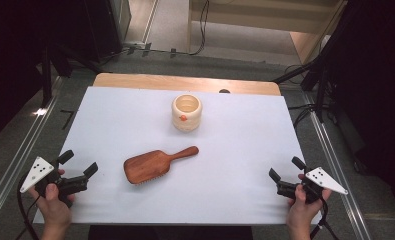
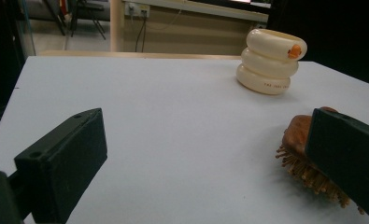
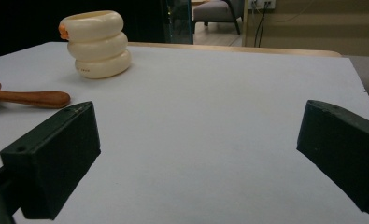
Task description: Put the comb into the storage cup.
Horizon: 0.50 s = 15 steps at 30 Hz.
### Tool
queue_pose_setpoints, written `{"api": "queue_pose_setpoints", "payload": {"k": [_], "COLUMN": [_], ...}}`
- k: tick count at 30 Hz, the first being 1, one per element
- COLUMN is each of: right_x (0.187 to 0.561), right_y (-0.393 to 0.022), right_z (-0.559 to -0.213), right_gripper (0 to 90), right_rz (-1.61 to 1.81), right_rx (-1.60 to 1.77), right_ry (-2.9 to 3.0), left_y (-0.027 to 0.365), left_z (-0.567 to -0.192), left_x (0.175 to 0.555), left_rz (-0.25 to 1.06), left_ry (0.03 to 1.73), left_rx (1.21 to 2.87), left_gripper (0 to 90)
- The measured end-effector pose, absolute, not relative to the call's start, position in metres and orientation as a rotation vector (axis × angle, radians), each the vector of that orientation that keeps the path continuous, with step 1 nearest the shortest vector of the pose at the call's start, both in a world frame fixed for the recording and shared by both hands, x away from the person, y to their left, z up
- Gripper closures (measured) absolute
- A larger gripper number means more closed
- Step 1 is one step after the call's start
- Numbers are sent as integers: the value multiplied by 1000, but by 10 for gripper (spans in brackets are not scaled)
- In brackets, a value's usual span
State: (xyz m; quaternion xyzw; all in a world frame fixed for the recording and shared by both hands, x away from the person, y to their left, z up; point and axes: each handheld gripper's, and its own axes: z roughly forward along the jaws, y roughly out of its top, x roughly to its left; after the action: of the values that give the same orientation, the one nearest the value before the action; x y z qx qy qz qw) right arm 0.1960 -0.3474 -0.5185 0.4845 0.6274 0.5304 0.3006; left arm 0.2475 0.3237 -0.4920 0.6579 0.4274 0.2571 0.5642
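Here the white table [image 1: 225, 195] takes up most of the high view, with a strip of bare wood showing along its far edge. On it, a little left of the middle, lies a wooden hairbrush [image 1: 155, 164]. It has a broad oval head of reddish-brown wood, smooth and slightly glossy on the back, and a short rounded handle that points toward the far right. It rests bristle side down; in the left gripper view the pale wooden pins [image 2: 308, 175] stick out from under the head. Beyond the hairbrush, well apart from it and nearer the far edge, stands a cream cup [image 1: 186, 112] shaped like three stacked rings, with a small orange mark on its side and a hollow top.

The left gripper [image 1: 78, 164] sits at the near left corner, held in a hand [image 1: 52, 205], its jaws spread wide with nothing between them, near the brush head but not touching it. The right gripper [image 1: 285, 169] sits at the near right edge, jaws likewise wide apart and empty, well away from the hairbrush.
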Motion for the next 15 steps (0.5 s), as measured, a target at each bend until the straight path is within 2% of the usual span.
{"api": "queue_pose_setpoints", "payload": {"k": [12,15], "right_x": [199,202], "right_y": [-340,-330], "right_z": [-510,-495], "right_gripper": [0,0], "right_rz": [1397,1404], "right_rx": [1271,1222], "right_ry": [1726,1770], "left_y": [321,321], "left_z": [-492,-492], "left_x": [247,246], "left_rz": [623,626], "left_ry": [1000,996], "left_rx": [1568,1570], "left_gripper": [0,0]}}
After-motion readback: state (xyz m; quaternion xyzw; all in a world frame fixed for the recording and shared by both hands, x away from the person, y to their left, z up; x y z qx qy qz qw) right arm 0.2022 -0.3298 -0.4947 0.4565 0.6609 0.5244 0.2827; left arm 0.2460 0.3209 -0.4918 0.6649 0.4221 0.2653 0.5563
